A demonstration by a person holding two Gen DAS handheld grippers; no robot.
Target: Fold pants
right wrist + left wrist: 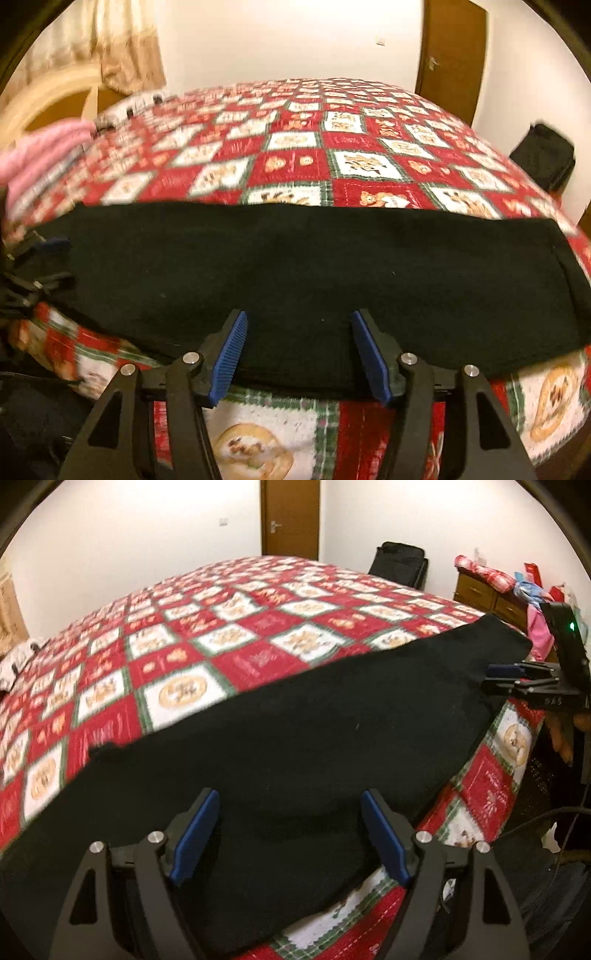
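- The pants [295,266], black and soft-looking, lie as one long flat band along the near edge of the bed [295,147], its near side at the drop of the mattress. They appear already folded leg on leg, though the layers are too dark to tell apart.
- Your right gripper [298,354] hovers at the near edge of the band, about midway along it, with its blue pads [231,354] spread wide and nothing between them.
- Your left gripper [290,834] sits over the other end of the band, pads likewise spread, holding nothing.
- From the left view, your right gripper [506,675] shows from the side at the far end of the pants; from that angle you cannot tell how far its fingers are parted.
- Judging by this, you are between folds: the lengthwise fold looks done, the crosswise one not yet begun.
- The next move likely calls for pinching both corners of one end, catching all layers, then carrying that end over to meet the other.
- Beyond the red patchwork quilt are a door [290,517], a black bag [399,565] and a dresser [476,590].
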